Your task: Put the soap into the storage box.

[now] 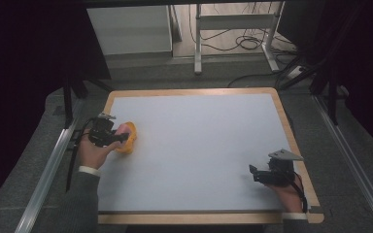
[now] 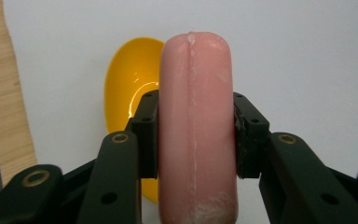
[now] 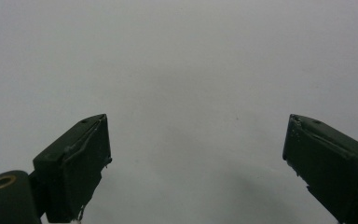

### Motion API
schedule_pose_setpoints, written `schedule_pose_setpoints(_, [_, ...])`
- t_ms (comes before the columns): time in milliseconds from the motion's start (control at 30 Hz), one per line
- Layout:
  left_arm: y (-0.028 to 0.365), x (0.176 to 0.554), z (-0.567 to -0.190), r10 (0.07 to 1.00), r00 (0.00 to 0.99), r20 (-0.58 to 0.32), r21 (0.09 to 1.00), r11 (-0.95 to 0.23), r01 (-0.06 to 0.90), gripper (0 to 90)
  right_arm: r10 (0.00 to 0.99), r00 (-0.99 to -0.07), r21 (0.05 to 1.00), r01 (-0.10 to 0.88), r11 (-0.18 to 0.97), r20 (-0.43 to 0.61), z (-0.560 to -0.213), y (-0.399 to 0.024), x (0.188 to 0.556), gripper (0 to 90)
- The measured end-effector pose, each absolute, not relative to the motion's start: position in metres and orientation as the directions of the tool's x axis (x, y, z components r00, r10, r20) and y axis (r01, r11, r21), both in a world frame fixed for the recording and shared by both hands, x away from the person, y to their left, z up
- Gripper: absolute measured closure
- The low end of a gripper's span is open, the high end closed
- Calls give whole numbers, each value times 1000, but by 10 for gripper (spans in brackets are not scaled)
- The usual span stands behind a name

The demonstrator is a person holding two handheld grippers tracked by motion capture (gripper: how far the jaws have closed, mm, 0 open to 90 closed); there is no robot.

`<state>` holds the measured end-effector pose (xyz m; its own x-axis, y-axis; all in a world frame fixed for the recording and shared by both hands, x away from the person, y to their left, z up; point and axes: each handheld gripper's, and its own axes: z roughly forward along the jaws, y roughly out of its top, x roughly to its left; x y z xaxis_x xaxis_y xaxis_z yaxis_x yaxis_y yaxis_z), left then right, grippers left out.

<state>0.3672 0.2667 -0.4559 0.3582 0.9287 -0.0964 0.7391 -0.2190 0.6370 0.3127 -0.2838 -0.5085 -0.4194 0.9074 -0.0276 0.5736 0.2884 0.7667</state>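
My left gripper (image 2: 196, 126) is shut on a pink sausage-shaped piece (image 2: 196, 116), which stands upright between the pads. Behind it lies a yellow bowl (image 2: 130, 88) on the white tabletop. In the high view the left gripper (image 1: 121, 137) sits at the table's left side, right at the yellow bowl (image 1: 128, 138), with the pink piece (image 1: 123, 128) over the bowl. My right gripper (image 1: 253, 172) rests near the front right corner, and in the right gripper view its jaws (image 3: 196, 163) stand wide apart with only bare table between them.
The white tabletop (image 1: 199, 145) has a wooden rim (image 1: 291, 136). Metal rails (image 1: 48, 170) run along both sides of the table. A white frame (image 1: 233, 34) and cables lie on the floor beyond the far edge.
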Motion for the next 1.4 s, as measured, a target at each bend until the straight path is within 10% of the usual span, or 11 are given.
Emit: schedule_pose_setpoints(1400, [269, 404, -486, 944, 310, -110, 563, -198, 803, 602, 908, -418, 761, 578, 294, -33, -511, -284, 313, 73])
